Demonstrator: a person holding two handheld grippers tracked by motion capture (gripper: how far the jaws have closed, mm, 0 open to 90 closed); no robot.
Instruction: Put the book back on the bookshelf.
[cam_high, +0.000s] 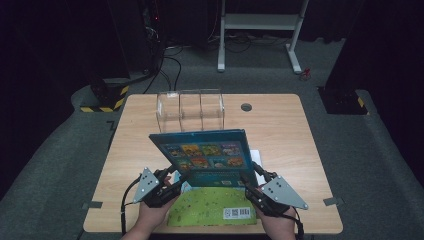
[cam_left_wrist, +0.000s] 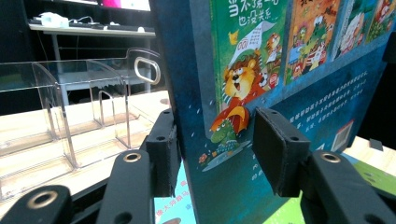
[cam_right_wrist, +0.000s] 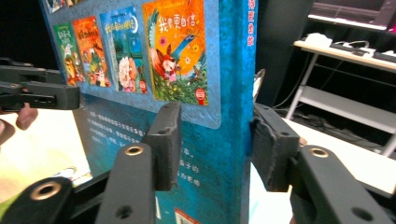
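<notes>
A blue picture book (cam_high: 205, 150) with cartoon cover panels is held tilted up above the table's front half. My left gripper (cam_high: 170, 182) is shut on its lower left corner, my right gripper (cam_high: 252, 182) on its lower right corner. In the left gripper view the book (cam_left_wrist: 243, 70) stands between the black pads, with the gripper (cam_left_wrist: 212, 140) clamping cover and back. In the right gripper view the book's spine edge (cam_right_wrist: 233, 93) sits between the jaws of the gripper (cam_right_wrist: 212, 140).
A green book (cam_high: 210, 205) with a barcode lies flat near the table's front edge, under the raised one. A clear plastic divider rack (cam_high: 190, 110) stands at the back of the wooden table (cam_high: 280, 130). A round grommet (cam_high: 246, 106) is at the back right.
</notes>
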